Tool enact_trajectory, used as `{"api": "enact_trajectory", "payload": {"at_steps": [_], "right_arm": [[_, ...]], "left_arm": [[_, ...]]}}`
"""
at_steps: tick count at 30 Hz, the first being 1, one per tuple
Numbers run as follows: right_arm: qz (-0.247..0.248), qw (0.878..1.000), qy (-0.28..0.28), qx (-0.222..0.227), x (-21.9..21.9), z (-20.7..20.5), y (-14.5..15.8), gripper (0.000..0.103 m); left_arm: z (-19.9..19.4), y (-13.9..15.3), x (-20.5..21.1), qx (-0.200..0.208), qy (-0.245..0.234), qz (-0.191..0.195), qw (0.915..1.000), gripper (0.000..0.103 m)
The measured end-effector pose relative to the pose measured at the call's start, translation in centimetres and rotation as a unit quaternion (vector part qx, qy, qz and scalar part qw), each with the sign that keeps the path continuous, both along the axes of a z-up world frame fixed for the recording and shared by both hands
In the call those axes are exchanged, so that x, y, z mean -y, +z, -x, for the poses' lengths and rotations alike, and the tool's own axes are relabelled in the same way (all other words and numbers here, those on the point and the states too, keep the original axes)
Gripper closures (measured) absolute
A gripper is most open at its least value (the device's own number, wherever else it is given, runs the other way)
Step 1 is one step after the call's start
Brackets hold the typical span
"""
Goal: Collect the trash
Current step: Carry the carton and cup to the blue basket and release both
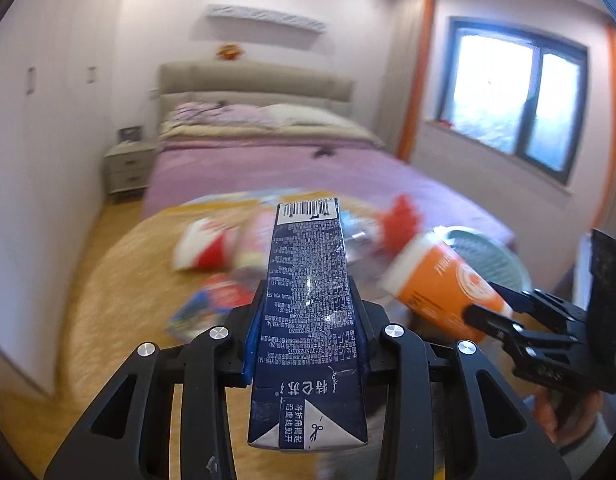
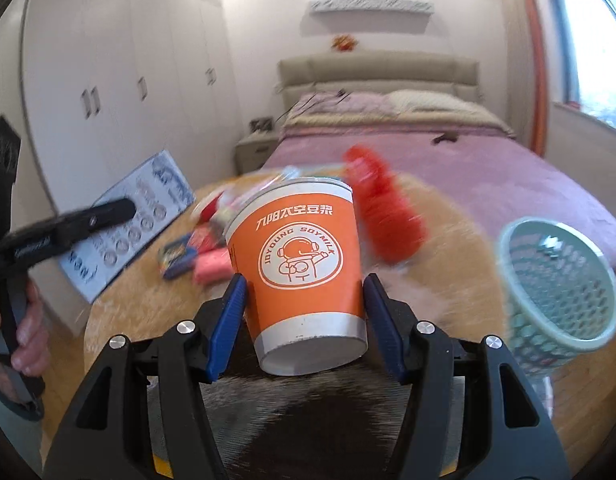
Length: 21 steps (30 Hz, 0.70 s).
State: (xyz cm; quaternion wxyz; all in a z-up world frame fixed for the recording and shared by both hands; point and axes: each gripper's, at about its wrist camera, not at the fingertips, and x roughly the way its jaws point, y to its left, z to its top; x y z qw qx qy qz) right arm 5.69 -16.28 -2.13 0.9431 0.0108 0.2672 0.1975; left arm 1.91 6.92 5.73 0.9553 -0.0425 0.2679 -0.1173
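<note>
Colours/patterns, ref. landmark = basket (image 2: 564, 292): pale mint green, perforated lattice wall.

- Cup (image 2: 303, 264), just left of basket: orange body, white rim & base band, white round astronaut logo w/ white lettering.
- Carton (image 1: 308, 312), further left: dark navy, dense white small print, white barcode panel at far end, white corner flap w/ scissors mark.
- Wrappers (image 2: 384, 216) behind cup: red; others red/white, pink, blue (blurred).
- Rug (image 1: 119, 280) under basket: golden yellow, fuzzy.
- Bedspread (image 2: 488, 176) beyond basket: lilac-pink.
- Gripper pads (image 2: 227, 328): blue; frames black.
</note>
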Motion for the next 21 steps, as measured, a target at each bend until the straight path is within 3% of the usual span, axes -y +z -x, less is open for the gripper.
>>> {"api": "enact_trajectory", "payload": {"at_steps": [6,13,21], "right_arm": [[0.000,0.994,-0.110,0.021,7.3,0.0,1.5,0.047],[-0.010,0.974,-0.228,0.001,16.7,-2.4,0.9,0.047],[-0.027,0.950,-0.306,-0.056,23.5,-6.0,-2.3,0.046]], "left_arm": [[-2.2,1.2,6.8,0.014,-0.060,-0.003,0.9981,0.069],[-6.3,0.9,15.8,0.000,-0.137,0.003,0.9906,0.069],[-11.0,-0.3,25.6,-0.038,-0.180,0.009,0.9829,0.069]]}}
